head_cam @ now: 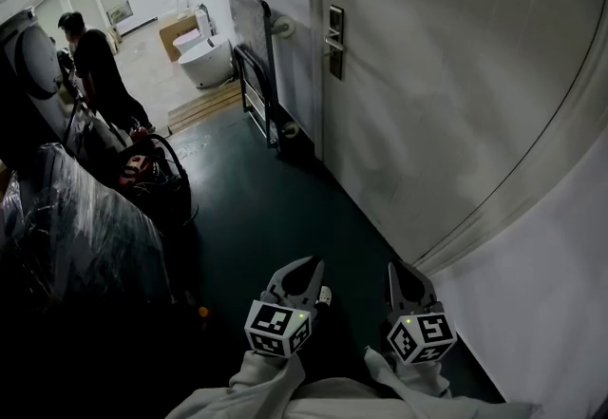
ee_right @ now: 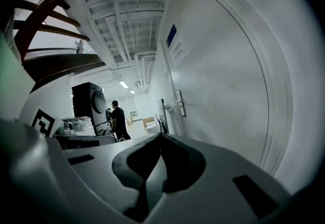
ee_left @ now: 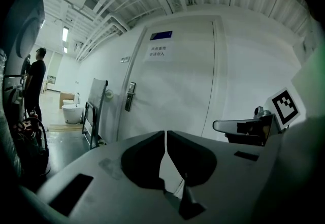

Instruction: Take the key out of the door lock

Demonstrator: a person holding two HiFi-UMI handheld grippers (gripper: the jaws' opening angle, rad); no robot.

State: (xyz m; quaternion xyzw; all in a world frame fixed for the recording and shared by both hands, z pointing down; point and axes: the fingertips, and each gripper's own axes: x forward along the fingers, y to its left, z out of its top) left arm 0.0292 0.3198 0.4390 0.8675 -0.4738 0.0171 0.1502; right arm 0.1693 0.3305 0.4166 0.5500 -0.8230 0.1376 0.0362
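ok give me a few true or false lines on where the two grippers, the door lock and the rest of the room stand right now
1. The left gripper and right gripper are both well short of the metal lock plate on the white door. True.
2. The left gripper's jaws stand wide apart. False: they are together, with nothing between them.
3. A person in dark clothes stands right at the lock plate. False: that person is far off to the left.
4. The floor is dark green. True.

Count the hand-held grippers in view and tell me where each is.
2. The left hand-held gripper is low in the head view over the dark floor, jaws together. The right hand-held gripper is beside it, nearer the door, also shut.
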